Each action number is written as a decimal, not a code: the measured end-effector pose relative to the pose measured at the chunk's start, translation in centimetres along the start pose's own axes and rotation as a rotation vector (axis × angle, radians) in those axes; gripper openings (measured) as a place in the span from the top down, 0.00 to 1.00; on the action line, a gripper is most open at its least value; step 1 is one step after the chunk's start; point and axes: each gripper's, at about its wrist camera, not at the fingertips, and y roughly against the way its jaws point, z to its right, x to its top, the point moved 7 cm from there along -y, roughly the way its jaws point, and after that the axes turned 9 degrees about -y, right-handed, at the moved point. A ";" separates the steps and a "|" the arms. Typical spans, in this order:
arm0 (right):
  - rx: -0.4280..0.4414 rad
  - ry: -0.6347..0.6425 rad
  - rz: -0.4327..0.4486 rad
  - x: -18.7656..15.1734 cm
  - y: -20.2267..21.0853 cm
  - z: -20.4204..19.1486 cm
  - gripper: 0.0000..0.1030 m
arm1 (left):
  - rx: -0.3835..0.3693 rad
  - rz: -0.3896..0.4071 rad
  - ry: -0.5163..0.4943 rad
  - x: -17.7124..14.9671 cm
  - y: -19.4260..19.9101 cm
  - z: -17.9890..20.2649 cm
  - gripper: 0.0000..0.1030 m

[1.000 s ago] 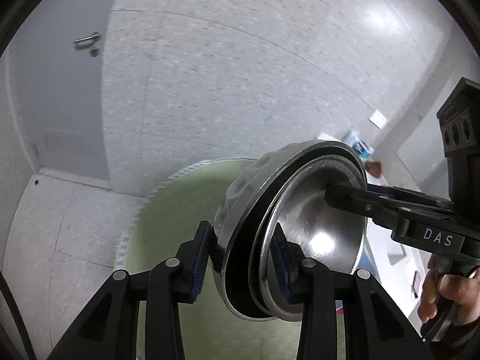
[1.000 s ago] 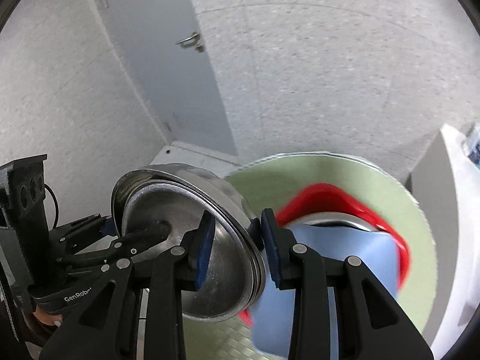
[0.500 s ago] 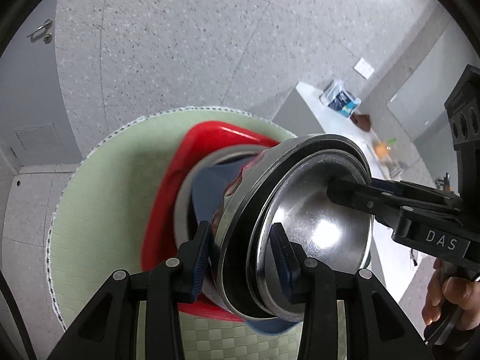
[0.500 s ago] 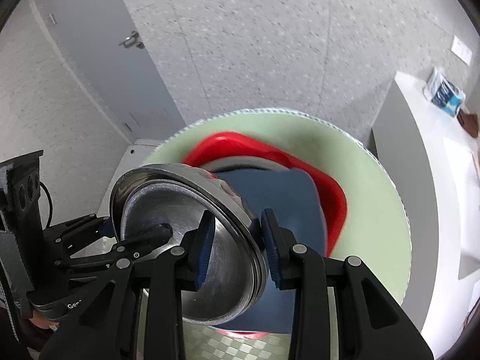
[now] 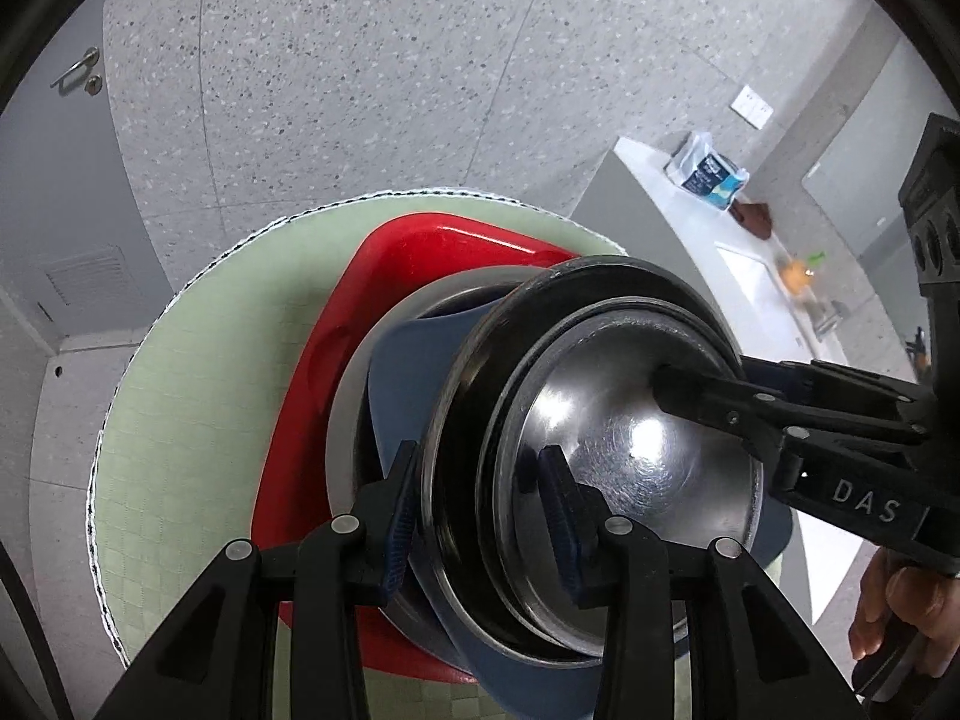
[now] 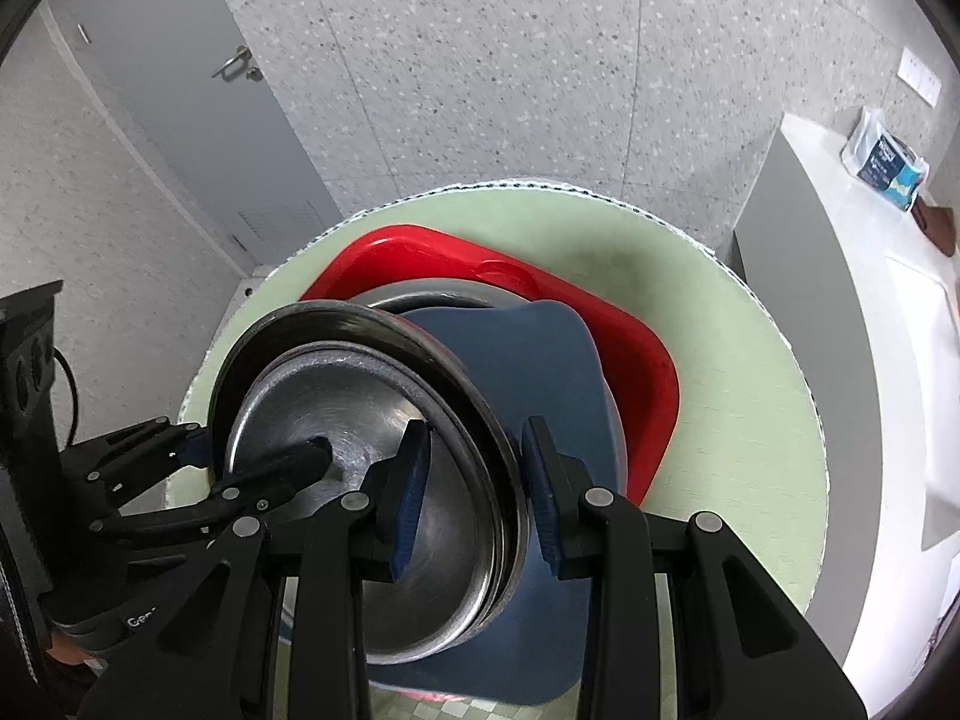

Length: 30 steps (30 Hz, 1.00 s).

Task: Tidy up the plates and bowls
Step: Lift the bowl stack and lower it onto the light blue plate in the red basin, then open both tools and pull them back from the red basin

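- The left gripper [image 5: 480, 498] has its blue-padded fingers clamped across the rim of the nested steel bowls [image 5: 624, 468], one pad outside the wall and one inside
- The right gripper [image 6: 474, 486] pinches the opposite rim of the same steel bowls [image 6: 384, 468] in the same way, so the stack hangs tilted between the two, open side turned toward the cameras
- In the left wrist view the right gripper [image 5: 774, 408] reaches in from the right with a finger inside the inner bowl, and a bare hand [image 5: 900, 618] shows on its handle at the lower right
- In the right wrist view the left gripper [image 6: 204, 480] enters from the lower left; no hand is visible there
- Right behind the bowls sits a blue plate [image 6: 528, 372], lying in a wide grey metal bowl [image 5: 384, 360], which rests in a red tray [image 6: 642, 372]; whether the held bowls touch the blue plate cannot be told
- The red tray [image 5: 336, 360] stands on a round table with a pale green mat [image 5: 198, 396]
- Beyond, both views show a speckled floor [image 6: 480, 60], a grey door [image 6: 198, 90] and a white counter [image 6: 870, 300] with a blue and white packet [image 5: 708, 171]; only the left wrist view shows an orange item [image 5: 795, 276] farther along the counter
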 end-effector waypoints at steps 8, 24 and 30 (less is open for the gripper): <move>-0.034 0.008 0.012 -0.4 -1.1 0.8 0.68 | 0.023 -0.004 -0.010 -0.1 -1.2 1.2 0.60; 0.032 -0.004 0.157 -1.0 2.9 0.4 0.39 | 0.124 0.145 -0.020 -2.9 3.4 1.8 0.14; 0.090 0.039 0.201 -1.9 4.8 0.2 0.28 | 0.261 0.218 0.012 -6.4 7.1 3.4 0.08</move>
